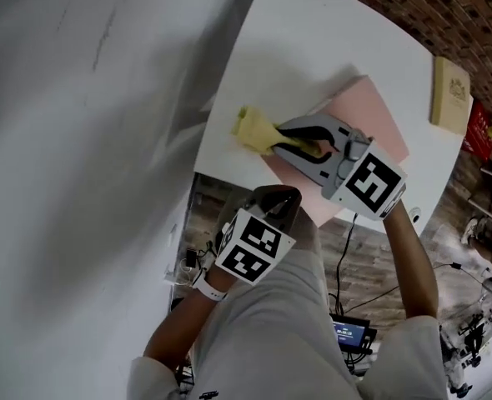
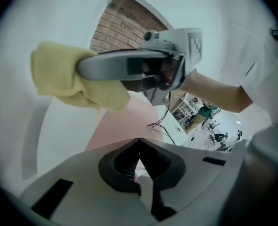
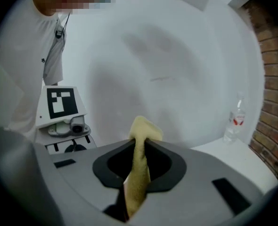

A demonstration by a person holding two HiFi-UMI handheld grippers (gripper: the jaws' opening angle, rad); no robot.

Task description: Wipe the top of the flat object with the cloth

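Over white table (image 1: pixel 313 40), right tool (image 1: pixel 281 137) pinching crumpled yellow cloth (image 1: pixel 253 128) by flat pink board (image 1: pixel 371 111), left tool (image 2: pixel 139 140) closed, empty.

- Yellow cloth (image 1: pixel 253 128), crumpled, pinched by the right gripper (image 1: pixel 292 142), at frame centre beside the board's left corner
- Pink flat board (image 1: pixel 371 115), lying diagonally on the white table (image 1: pixel 313 40), centre-right

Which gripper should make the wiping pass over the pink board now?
Right. The right gripper is shut on the cloth and is already at the pink board's edge. The left gripper is shut with nothing between its jaws, so it would first need the cloth.
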